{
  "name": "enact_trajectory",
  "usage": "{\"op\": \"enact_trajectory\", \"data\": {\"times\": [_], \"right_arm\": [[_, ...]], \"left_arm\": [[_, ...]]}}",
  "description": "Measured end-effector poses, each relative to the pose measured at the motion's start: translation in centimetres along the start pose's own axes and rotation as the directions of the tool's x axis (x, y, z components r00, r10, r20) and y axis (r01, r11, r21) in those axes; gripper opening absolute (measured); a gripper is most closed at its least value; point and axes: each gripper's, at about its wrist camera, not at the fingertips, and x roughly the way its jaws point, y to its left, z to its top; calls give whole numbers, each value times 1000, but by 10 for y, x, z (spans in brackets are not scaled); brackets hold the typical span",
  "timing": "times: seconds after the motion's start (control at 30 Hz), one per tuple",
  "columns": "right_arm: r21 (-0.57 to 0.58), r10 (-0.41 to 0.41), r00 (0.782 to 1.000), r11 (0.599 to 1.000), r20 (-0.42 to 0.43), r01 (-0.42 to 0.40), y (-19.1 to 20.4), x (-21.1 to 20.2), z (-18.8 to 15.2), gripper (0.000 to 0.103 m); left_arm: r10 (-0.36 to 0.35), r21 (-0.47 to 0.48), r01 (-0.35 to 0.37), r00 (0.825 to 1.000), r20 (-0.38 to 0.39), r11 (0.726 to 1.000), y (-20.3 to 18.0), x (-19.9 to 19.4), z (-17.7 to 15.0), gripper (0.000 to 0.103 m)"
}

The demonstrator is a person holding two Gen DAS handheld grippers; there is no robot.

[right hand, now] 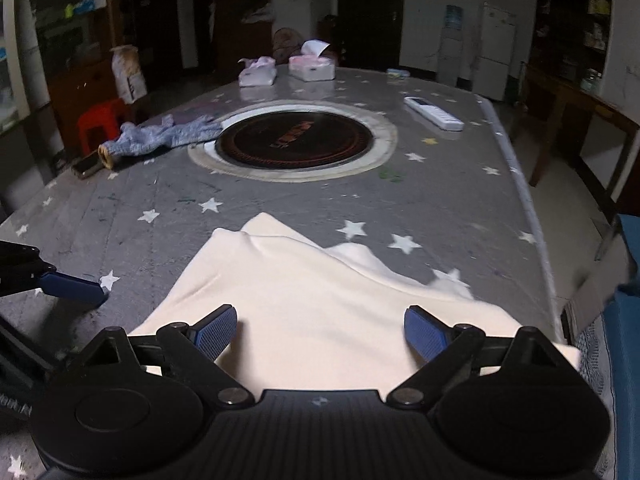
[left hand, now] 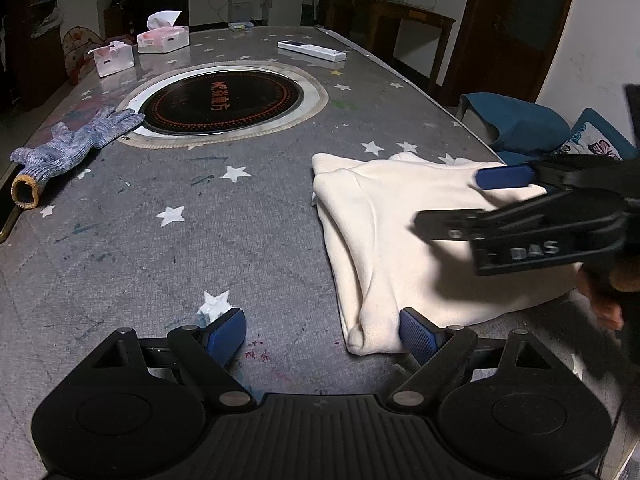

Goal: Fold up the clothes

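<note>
A cream garment (left hand: 404, 236) lies folded on the grey star-patterned table (left hand: 200, 240), at the right in the left wrist view. My left gripper (left hand: 322, 334) is open and empty, low over the table at the garment's near left corner, its right finger beside the cloth. My right gripper (left hand: 452, 200) shows at the right, open, above the garment. In the right wrist view the garment (right hand: 320, 312) spreads under my right gripper (right hand: 320, 336), which is open with nothing between its fingers. One blue fingertip of my left gripper (right hand: 74, 288) shows at the left.
A round induction cooker (left hand: 224, 100) sits in the table's middle. A blue knit glove (left hand: 72, 148) lies at the left. Two tissue boxes (left hand: 162, 36) and a white remote (left hand: 312, 50) lie at the far end. A blue chair (left hand: 520, 124) stands at the right edge.
</note>
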Motion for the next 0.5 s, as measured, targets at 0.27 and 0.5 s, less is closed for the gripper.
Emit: {"op": "enact_trajectory", "data": {"times": [0.27,0.5], "right_arm": [[-24,43,999,999,-33,-44,14,24,9,94],[-4,17,1000,1000,-25,-17,9,33,25,94]], "left_arm": [[-1,0,1,1000,0,1000,-1,0,-1,87],[-4,-4,4,1000,-1,1000,0,0,-1,87]]}}
